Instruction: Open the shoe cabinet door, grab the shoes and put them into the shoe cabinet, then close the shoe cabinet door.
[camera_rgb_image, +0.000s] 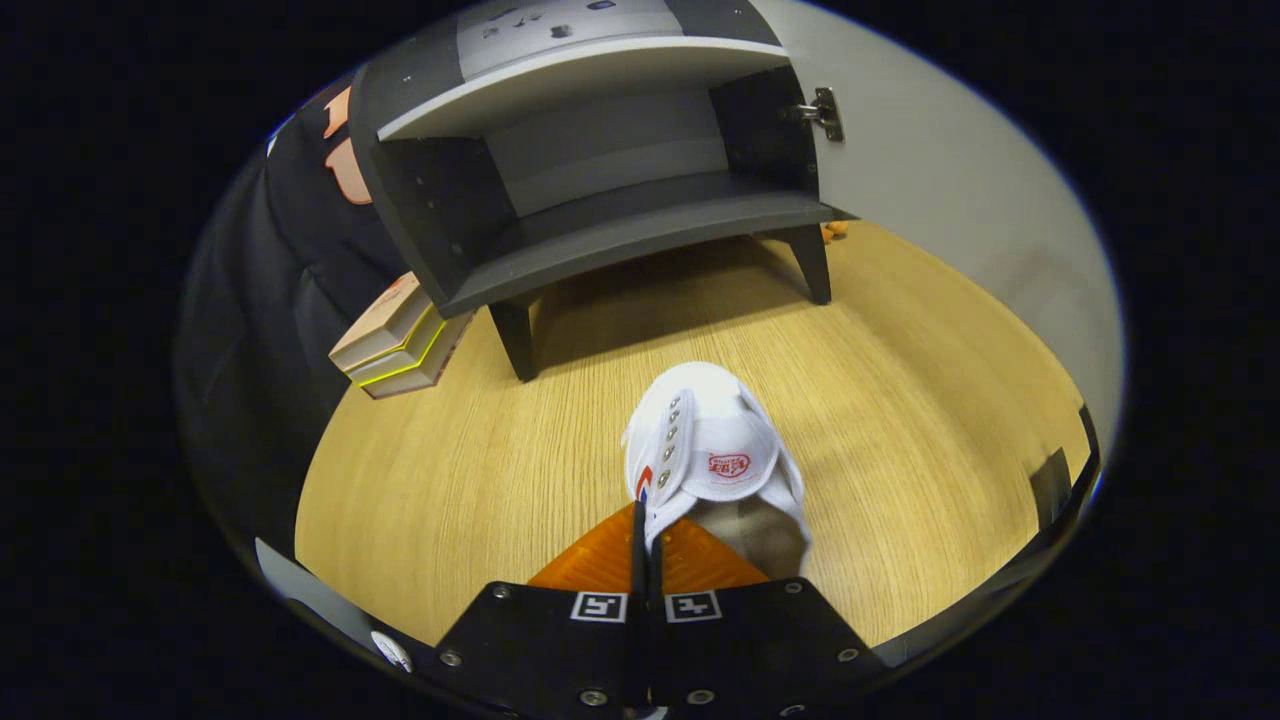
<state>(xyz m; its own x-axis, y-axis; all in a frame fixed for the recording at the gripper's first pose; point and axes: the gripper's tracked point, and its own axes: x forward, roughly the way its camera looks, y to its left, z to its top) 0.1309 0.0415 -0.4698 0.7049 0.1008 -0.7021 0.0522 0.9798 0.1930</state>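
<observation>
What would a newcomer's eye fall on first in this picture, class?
A white shoe is pinched by its side wall between the shut fingers of the gripper, just above the wooden floor. Beyond it stands a dark cabinet, its pale door swung open and its shelf bare.

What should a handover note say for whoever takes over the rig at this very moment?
Gripper: fingers closed together, pinching the side wall of the white shoe, which sits just ahead of them over the wooden floor.
Shoe cabinet: beyond the shoe, its door swung open to the right; the shelf inside looks bare.
Done: door open, shoe grasped.
Left: carry the shoe forward onto the shelf, release it, then close the door.
Boxes are stacked beside the cabinet's left leg; probably out of the path.
</observation>
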